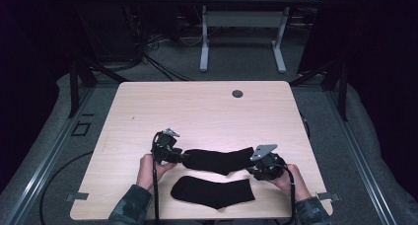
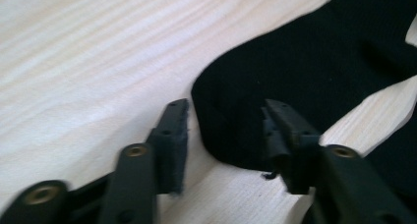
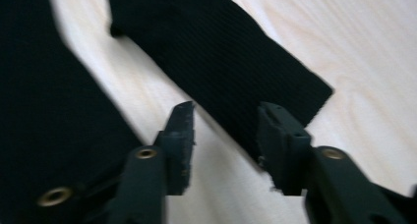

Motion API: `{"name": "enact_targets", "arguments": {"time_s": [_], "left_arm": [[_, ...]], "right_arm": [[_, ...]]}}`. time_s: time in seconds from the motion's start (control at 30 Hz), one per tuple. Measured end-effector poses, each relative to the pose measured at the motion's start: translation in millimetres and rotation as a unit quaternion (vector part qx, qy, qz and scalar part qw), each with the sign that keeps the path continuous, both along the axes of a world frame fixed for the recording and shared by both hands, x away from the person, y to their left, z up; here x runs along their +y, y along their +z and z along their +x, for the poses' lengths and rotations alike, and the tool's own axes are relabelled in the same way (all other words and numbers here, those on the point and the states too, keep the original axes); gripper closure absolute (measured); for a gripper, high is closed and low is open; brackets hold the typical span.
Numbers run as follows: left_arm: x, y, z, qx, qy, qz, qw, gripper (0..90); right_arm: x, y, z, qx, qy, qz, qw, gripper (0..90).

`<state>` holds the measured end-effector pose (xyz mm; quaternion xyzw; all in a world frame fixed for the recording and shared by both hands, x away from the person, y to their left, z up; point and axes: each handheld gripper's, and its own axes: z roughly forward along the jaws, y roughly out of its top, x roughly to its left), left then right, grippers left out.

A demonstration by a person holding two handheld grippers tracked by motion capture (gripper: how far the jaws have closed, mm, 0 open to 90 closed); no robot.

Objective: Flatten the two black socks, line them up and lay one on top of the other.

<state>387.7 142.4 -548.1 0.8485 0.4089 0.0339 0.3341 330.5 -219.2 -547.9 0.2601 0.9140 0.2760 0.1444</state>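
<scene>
Two black socks lie flat on the pale wooden table [image 1: 197,111]. The farther sock [image 1: 217,160] stretches between my two grippers, and the nearer sock [image 1: 213,191] lies by the front edge. My left gripper [image 1: 183,157] sits at the farther sock's rounded toe end. In the left gripper view that toe [image 2: 305,67] lies on the wood between the parted jaws of the left gripper [image 2: 226,111], and a gap shows beside one jaw. My right gripper [image 1: 251,167] is at the cuff end. In the right gripper view the cuff [image 3: 221,52] lies under the spread jaws of the right gripper [image 3: 226,111].
A round cable hole [image 1: 237,93] sits near the table's far edge. A second desk [image 1: 244,18] stands beyond on the grey floor, with cables near it. The nearer sock [image 3: 49,111] lies left of the right gripper's jaws. The person's hands and patterned sleeves [image 1: 130,205] enter from below.
</scene>
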Motion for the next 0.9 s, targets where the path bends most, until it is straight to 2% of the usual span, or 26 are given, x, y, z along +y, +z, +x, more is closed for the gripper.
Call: {"name": "enact_targets", "arguments": {"time_s": [0.1, 0.2, 0.27, 0.3, 0.33, 0.37, 0.4, 0.43, 0.47, 0.5, 0.57, 0.6, 0.7, 0.73, 0.77, 0.83, 0.87, 0.9], "left_arm": [[4.3, 4.1, -2.0, -0.027, 0.025, 0.008, 0.9993, 39.1], [6.7, 4.1, -2.0, -0.036, 0.042, 0.008, 0.9984, 31.2], [7.3, 3.4, -1.5, -0.037, 0.053, 0.011, 0.9978, 27.1], [7.7, 2.9, -0.8, -0.046, 0.055, 0.020, 0.9972, 24.4], [7.1, 2.2, -0.3, -0.048, 0.059, 0.020, 0.9969, 24.4], [6.2, 1.5, 0.2, -0.048, 0.063, 0.022, 0.9966, 20.6], [4.4, 0.7, 0.4, -0.048, 0.066, 0.025, 0.9964, 20.6], [2.0, -0.7, 1.2, -0.047, 0.064, 0.028, 0.9964, 18.6], [0.5, -1.2, 1.9, -0.047, 0.062, 0.034, 0.9964, 18.6], [-3.2, -2.8, 2.7, -0.045, 0.060, 0.040, 0.9964, 16.0], [-7.8, -5.2, 4.5, -0.047, 0.055, 0.054, 0.9959, 16.1], [-10.8, -7.0, 5.8, -0.045, 0.051, 0.068, 0.9954, 15.9], [-16.7, -12.3, 7.9, -0.045, 0.045, 0.090, 0.9939, 15.5], [-17.7, -13.3, 8.3, -0.044, 0.044, 0.097, 0.9933, 15.5], [-18.5, -14.7, 8.5, -0.043, 0.042, 0.104, 0.9928, 15.5], [-19.3, -17.3, 7.9, -0.045, 0.040, 0.115, 0.9915, 15.7], [-19.4, -18.8, 7.4, -0.044, 0.037, 0.120, 0.9911, 15.7], [-18.6, -20.1, 6.7, -0.044, 0.037, 0.120, 0.9911, 16.0]], "right_arm": [[-7.8, 6.5, 2.5, 0.008, -0.011, 0.032, 0.9994, 46.3], [-13.6, 12.9, 7.7, 0.006, -0.042, 0.054, 0.9976, 41.9], [-15.7, 14.3, 12.7, 0.007, -0.068, 0.061, 0.9958, 39.3], [-16.7, 13.6, 17.6, 0.008, -0.097, 0.068, 0.9929, 34.8], [-16.7, 13.6, 17.6, 0.008, -0.097, 0.068, 0.9929, 34.8], [-17.3, 10.1, 24.6, 0.015, -0.133, 0.069, 0.9886, 29.6], [-17.3, 10.1, 24.6, 0.015, -0.133, 0.069, 0.9886, 29.6], [-17.0, 4.7, 31.5, 0.021, -0.164, 0.067, 0.9839, 24.9], [-17.0, 4.7, 31.5, 0.021, -0.164, 0.067, 0.9839, 24.9], [-16.0, 0.0, 36.2, 0.026, -0.181, 0.073, 0.9804, 22.2], [-15.2, -2.0, 37.9, 0.027, -0.185, 0.072, 0.9798, 20.5], [-13.8, -4.6, 40.0, 0.029, -0.189, 0.067, 0.9793, 19.2], [-9.8, -12.1, 45.7, 0.043, -0.192, 0.051, 0.9791, 15.2], [-7.9, -15.8, 48.0, 0.051, -0.197, 0.053, 0.9776, 15.2], [-7.9, -15.8, 48.0, 0.051, -0.197, 0.053, 0.9776, 15.2], [-8.0, -18.7, 50.2, 0.059, -0.193, 0.035, 0.9787, 15.2], [-8.0, -18.7, 50.2, 0.059, -0.193, 0.035, 0.9787, 15.2], [-6.5, -20.9, 49.7, 0.060, -0.198, 0.047, 0.9773, 15.3]]}}
